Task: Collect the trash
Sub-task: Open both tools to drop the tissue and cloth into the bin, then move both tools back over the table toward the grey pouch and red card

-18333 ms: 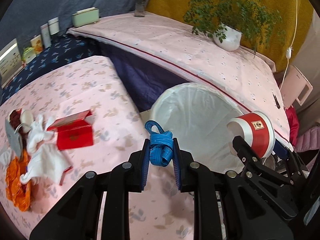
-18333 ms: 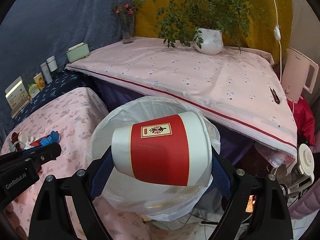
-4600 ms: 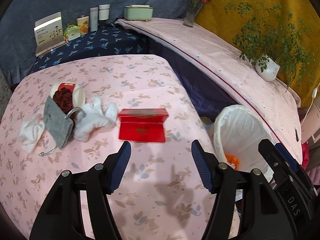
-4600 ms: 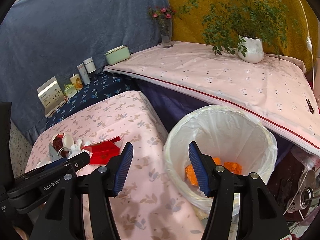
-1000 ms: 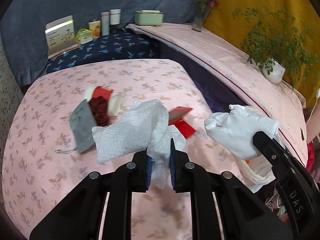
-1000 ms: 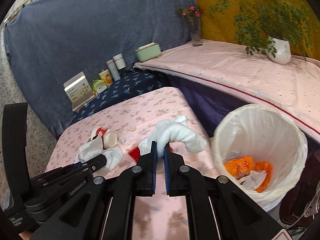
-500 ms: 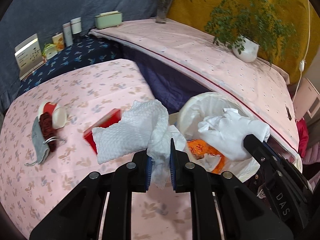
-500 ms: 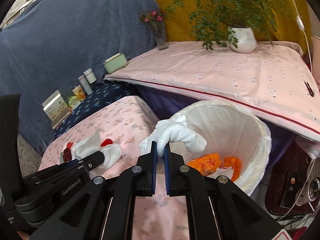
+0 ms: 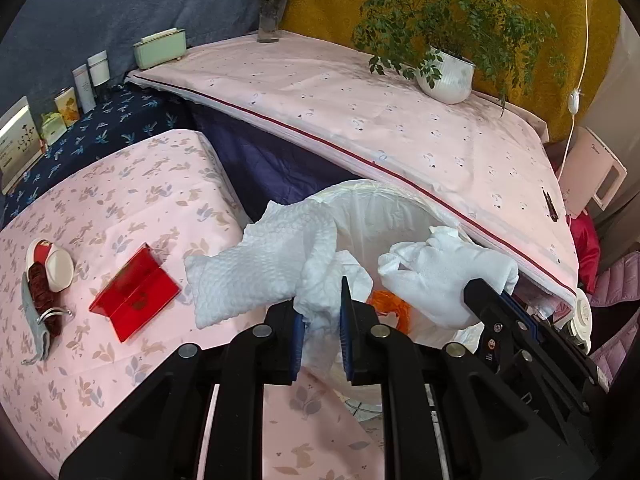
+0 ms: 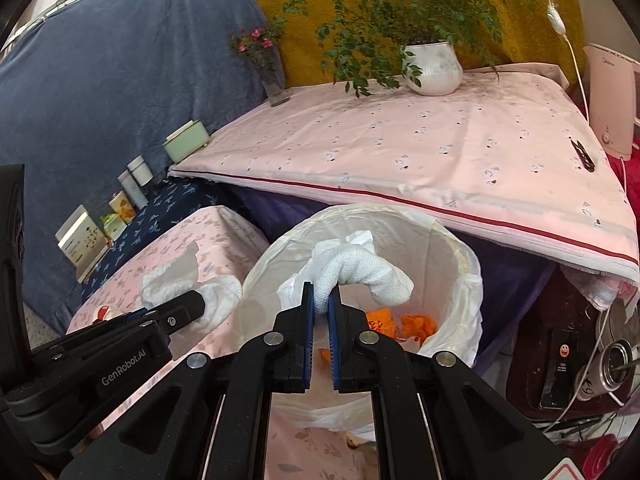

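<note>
Both pairs of fingers are pinched tight on white tissue. Between the left gripper (image 9: 322,316) pads sits a large dimpled paper towel (image 9: 264,264), its loose sheet fanning out to the left of the fingers and a short tail hanging below them. The right gripper (image 10: 321,322) clamps a rolled white tissue wad (image 10: 360,270), which arches up and droops to the right of its fingertips.

Directly beyond and below both sets of fingers stands the trash bin (image 10: 452,272), lined with a white bag; orange wrappers (image 10: 416,326) lie at its bottom. The wad hangs over the bin's mouth, the towel over its near-left rim.

Left of the left fingers, on the pink floral tablecloth (image 9: 120,200), lies a red folded card (image 9: 134,292), and farther left a tipped paper cup (image 9: 52,264) beside a grey pouch (image 9: 34,320).
</note>
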Demonstrator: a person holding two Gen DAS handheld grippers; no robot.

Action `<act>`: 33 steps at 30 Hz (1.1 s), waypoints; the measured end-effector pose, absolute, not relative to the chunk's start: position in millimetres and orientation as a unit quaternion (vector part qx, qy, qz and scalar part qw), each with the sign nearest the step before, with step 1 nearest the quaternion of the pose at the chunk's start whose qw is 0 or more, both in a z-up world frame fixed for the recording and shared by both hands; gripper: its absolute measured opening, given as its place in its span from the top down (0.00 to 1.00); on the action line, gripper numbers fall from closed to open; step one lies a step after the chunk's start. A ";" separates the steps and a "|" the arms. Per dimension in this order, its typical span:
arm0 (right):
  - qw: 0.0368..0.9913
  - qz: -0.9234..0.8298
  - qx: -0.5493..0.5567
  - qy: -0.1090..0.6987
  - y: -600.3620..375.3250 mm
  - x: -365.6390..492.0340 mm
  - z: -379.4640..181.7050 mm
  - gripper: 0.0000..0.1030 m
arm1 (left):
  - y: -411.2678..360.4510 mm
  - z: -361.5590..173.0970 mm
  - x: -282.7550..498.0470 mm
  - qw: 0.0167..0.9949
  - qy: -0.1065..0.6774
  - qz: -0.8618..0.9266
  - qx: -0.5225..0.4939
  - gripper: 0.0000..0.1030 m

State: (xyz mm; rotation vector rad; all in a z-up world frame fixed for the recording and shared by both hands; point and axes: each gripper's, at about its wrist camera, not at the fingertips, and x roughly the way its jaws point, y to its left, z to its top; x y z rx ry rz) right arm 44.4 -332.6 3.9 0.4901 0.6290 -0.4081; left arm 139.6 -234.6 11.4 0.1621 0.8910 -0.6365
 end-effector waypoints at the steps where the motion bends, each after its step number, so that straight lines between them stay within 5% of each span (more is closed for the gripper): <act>1: 0.901 -0.200 0.238 0.304 -334.8 44.2 3.3 0.93 | -236.5 10.7 140.0 0.850 0.424 -0.303 0.077 0.86; 7: 0.898 -0.208 0.239 0.304 -343.1 46.1 1.1 0.90 | -244.7 7.9 144.3 0.846 0.428 -0.310 0.072 0.83; 11: 0.899 -0.214 0.237 0.299 -344.7 47.6 3.1 0.84 | -245.1 9.0 145.6 0.853 0.423 -0.299 0.068 0.55; 17: 0.900 -0.217 0.237 0.296 -344.1 47.2 5.1 0.72 | -242.6 10.3 146.3 0.856 0.420 -0.293 0.069 0.51; 33: 0.907 -0.204 0.222 0.294 -322.0 48.1 15.4 0.64 | -213.5 15.2 145.8 0.863 0.419 -0.278 0.050 0.51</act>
